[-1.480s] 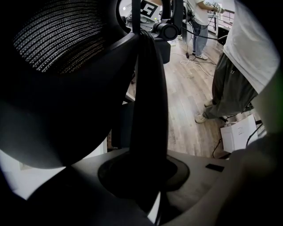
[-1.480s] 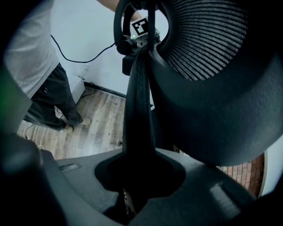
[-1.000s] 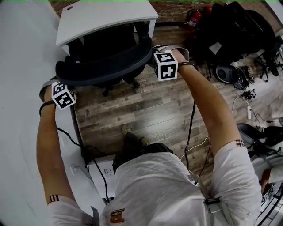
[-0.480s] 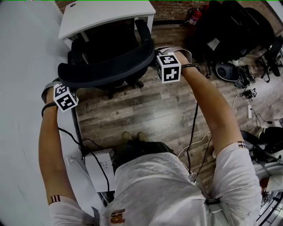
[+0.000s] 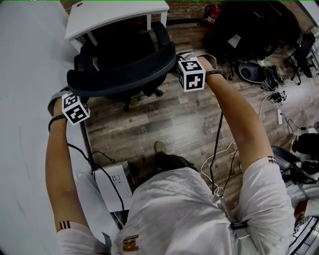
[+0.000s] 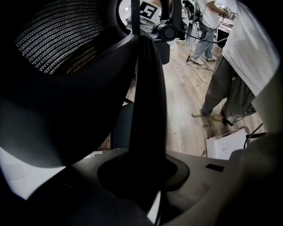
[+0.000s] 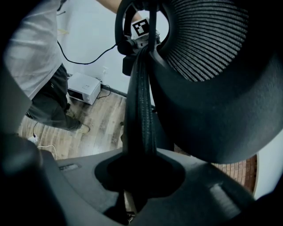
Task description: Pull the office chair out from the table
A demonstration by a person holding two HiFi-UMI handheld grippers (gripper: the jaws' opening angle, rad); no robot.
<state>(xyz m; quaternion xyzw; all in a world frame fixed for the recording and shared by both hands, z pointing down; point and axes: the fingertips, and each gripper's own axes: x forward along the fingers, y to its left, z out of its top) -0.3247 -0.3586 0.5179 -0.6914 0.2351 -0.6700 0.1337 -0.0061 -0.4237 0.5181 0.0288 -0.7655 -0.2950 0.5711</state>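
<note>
white T-shirt (image 5: 174, 214) | striped sleeve hems (image 5: 62, 225) | dark trousers (image 5: 170, 162) | black-and-white marker cubes (image 5: 191, 75) | grey wrist straps (image 5: 55, 101) | black cable (image 5: 218, 139)

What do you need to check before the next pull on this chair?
1. Left hand-held gripper clamped on the backrest edge of the office chair: ok.
2. Right hand-held gripper clamped on the opposite edge: ok.
3. Seat fully out from under the table: cannot tell, it is dark there.
4. Floor free for stepping back: not ok, a white box and cables lie close.
</note>
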